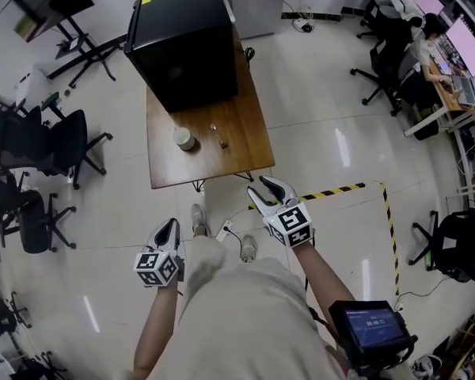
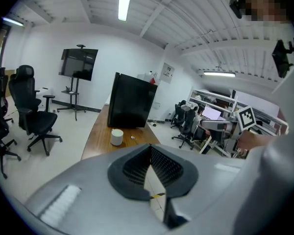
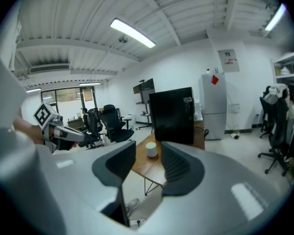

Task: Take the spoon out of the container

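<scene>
A small white container [image 1: 184, 138] stands on the wooden table [image 1: 222, 165], well ahead of both grippers. A thin metal spoon [image 1: 219, 137] lies on the tabletop just right of the container, outside it. My left gripper [image 1: 171, 223] hangs low at the left over the floor, its jaws shut with nothing in them. My right gripper [image 1: 260, 187] is near the table's front edge with its jaws open and empty. The left gripper view shows the container [image 2: 117, 136] and the spoon [image 2: 133, 138] far beyond the left gripper [image 2: 150, 150]. In the right gripper view the container [image 3: 151, 150] sits in the gap of the right gripper [image 3: 147, 156].
A large black cabinet [image 1: 182, 42] fills the table's far end. Several office chairs [image 1: 59, 145] stand to the left. Yellow-black tape [image 1: 389, 212] marks the floor at the right, and a power strip [image 1: 222, 230] lies by my feet. A small screen [image 1: 372, 328] is at the lower right.
</scene>
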`<state>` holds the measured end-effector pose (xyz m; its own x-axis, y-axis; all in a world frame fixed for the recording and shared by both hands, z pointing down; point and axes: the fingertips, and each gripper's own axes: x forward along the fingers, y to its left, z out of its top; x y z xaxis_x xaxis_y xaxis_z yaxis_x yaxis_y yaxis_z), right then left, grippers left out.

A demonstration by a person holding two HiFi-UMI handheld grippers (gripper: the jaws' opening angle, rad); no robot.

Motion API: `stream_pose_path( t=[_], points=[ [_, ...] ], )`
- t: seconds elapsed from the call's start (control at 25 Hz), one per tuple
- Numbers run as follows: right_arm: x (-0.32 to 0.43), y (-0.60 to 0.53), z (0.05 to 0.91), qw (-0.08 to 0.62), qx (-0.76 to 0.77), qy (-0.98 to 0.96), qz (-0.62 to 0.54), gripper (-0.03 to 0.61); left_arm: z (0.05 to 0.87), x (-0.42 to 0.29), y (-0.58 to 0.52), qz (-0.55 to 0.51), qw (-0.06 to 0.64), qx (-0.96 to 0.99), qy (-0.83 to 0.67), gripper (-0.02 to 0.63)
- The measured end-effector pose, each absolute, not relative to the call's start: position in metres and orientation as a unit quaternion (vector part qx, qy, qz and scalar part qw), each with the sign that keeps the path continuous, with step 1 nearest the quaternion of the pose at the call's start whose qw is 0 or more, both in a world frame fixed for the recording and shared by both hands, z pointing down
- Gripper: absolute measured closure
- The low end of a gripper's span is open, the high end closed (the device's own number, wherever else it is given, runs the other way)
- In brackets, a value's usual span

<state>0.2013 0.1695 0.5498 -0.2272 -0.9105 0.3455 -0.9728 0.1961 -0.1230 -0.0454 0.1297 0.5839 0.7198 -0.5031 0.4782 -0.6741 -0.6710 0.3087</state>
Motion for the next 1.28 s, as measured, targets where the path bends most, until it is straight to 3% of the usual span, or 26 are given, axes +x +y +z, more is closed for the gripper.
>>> stream_pose_path(
  t=[0.8, 1.28],
  points=[
    [0.143, 0.193, 0.562, 0.114, 0.597, -0.776, 0.167, 0.416, 0.585, -0.074, 0.154, 0.194, 0.219, 0.905, -0.309, 0.620],
    [0.091, 0.171, 0.566, 0.174, 0.593, -0.765, 0.180, 0.405, 0.588, -0.123, 0.116, 0.191, 0.230, 0.911, -0.285, 0.621]
  ],
)
